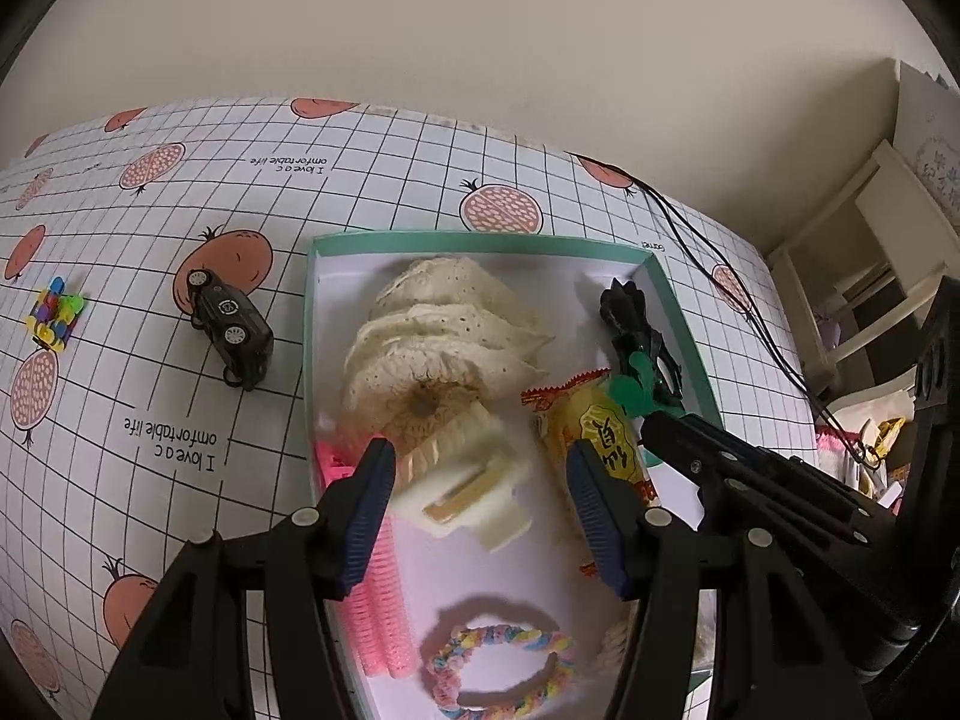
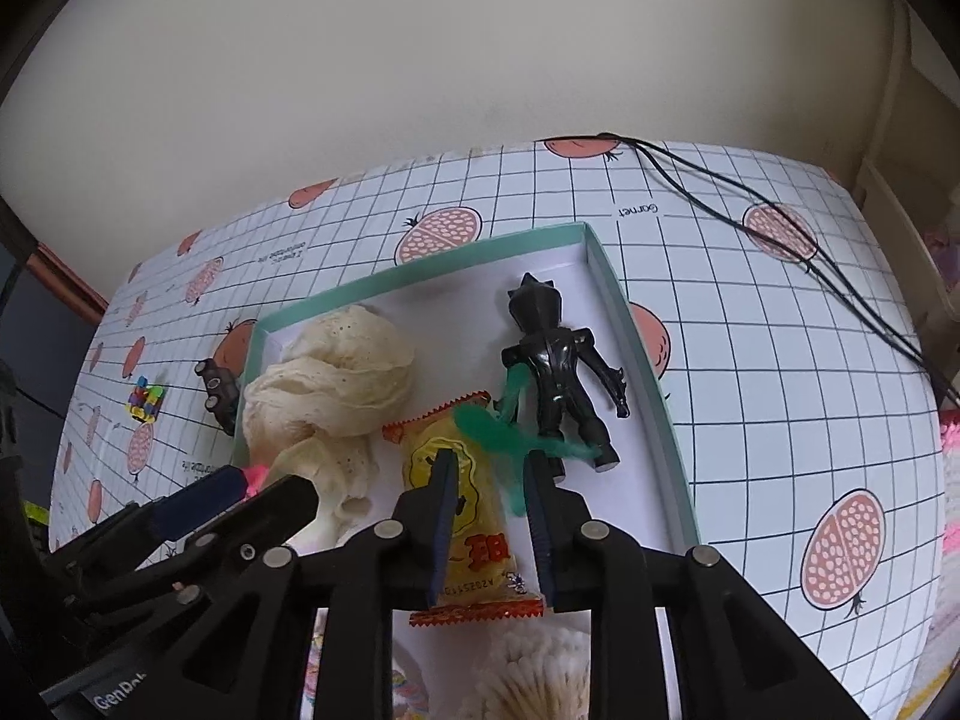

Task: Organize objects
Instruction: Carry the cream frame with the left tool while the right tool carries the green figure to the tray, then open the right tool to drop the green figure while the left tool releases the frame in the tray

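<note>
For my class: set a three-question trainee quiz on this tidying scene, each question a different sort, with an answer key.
1. True or false: the black toy car lies inside the teal box.
2. Multiple choice: what lies between the left gripper fingers? A) black figure B) cream hair claw C) pink roller
3. Fill in: beside the yellow snack packet, against the box's right wall, lies a black ____.

Key
1. False: it sits on the checked tablecloth left of the box.
2. B: the cream hair claw is there, blurred; the jaws are open.
3. Figure: the black figure lies beyond the right gripper, which is open over the packet.
</note>
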Tool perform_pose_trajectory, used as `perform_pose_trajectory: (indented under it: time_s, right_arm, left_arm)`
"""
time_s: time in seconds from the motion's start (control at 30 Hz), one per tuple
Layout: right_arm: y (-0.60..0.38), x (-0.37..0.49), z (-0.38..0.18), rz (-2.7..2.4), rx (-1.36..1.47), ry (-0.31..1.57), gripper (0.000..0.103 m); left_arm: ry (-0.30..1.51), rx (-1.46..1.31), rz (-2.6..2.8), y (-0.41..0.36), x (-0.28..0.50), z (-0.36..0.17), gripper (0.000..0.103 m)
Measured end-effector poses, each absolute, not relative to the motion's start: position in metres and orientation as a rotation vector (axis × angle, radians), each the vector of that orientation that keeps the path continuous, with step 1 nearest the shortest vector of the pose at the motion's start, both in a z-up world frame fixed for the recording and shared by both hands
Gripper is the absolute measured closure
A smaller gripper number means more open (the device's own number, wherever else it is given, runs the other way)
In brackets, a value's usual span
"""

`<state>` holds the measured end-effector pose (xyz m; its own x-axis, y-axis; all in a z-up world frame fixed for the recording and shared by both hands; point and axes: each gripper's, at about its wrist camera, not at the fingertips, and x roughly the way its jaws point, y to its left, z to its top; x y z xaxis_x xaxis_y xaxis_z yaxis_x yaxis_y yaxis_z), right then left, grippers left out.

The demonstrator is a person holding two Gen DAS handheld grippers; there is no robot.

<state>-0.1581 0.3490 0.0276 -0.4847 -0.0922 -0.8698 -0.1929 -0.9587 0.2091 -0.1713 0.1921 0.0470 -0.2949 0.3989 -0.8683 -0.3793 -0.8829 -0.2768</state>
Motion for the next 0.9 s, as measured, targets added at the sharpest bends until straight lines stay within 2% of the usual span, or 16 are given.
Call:
perform_pose_trajectory:
  time_s: [0.4, 0.57, 0.67, 0.83, 0.9]
  right_arm:
    - [0.337, -0.155, 0.06, 2.696, -1.484, 0.372, 0.076]
    - [0.33, -0.158, 0.057, 2.698, -1.506, 0.349, 0.076]
    - [0.328, -0.16, 0.054, 2.699, -1.51, 0.341, 0.058]
    - [0.323, -0.16, 0.054, 2.717, -1.504, 0.324, 0.049]
    - [0.32, -0.16, 0.055, 2.728, -1.501, 0.318, 0.042]
  left_arm:
    - [-0.089, -1.432, 2.261, 0.175, -0.179, 0.066, 0.042]
    - [-0.091, -1.423, 2.32, 0.165, -0.184, 0.068, 0.042]
    - [-0.09, -1.435, 2.351, 0.157, -0.188, 0.066, 0.04]
    - [-0.103, -1.442, 2.405, 0.144, -0.194, 0.064, 0.036]
    - [-0.11, -1.438, 2.423, 0.139, -0.195, 0.065, 0.029]
